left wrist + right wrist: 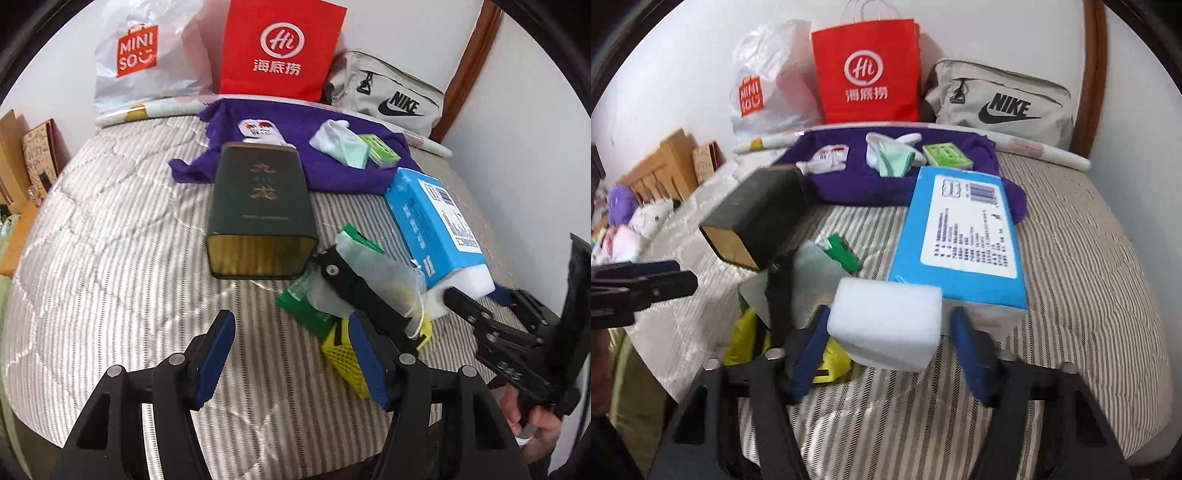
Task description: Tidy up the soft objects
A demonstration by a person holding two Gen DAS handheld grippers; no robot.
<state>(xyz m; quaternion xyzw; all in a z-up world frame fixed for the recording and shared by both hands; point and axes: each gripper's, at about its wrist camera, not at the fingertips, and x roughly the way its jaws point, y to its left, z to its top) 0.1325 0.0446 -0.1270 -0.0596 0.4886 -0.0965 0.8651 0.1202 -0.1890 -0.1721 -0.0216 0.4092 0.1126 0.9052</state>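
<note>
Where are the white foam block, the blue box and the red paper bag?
white foam block [886, 321], right wrist view, front face.
blue box [960, 236], right wrist view, white label on top.
red paper bag [280, 48], left wrist view, round logo.

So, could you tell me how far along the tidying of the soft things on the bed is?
Already laid on the purple cloth: a red-and-white pouch, white and mint socks and a green packet. In hand: the right gripper straddles the white foam block, pads not visibly pressing; the left gripper is open and empty. Left: the foam, the blue tissue pack, and the green and yellow items by the dark box.
</note>
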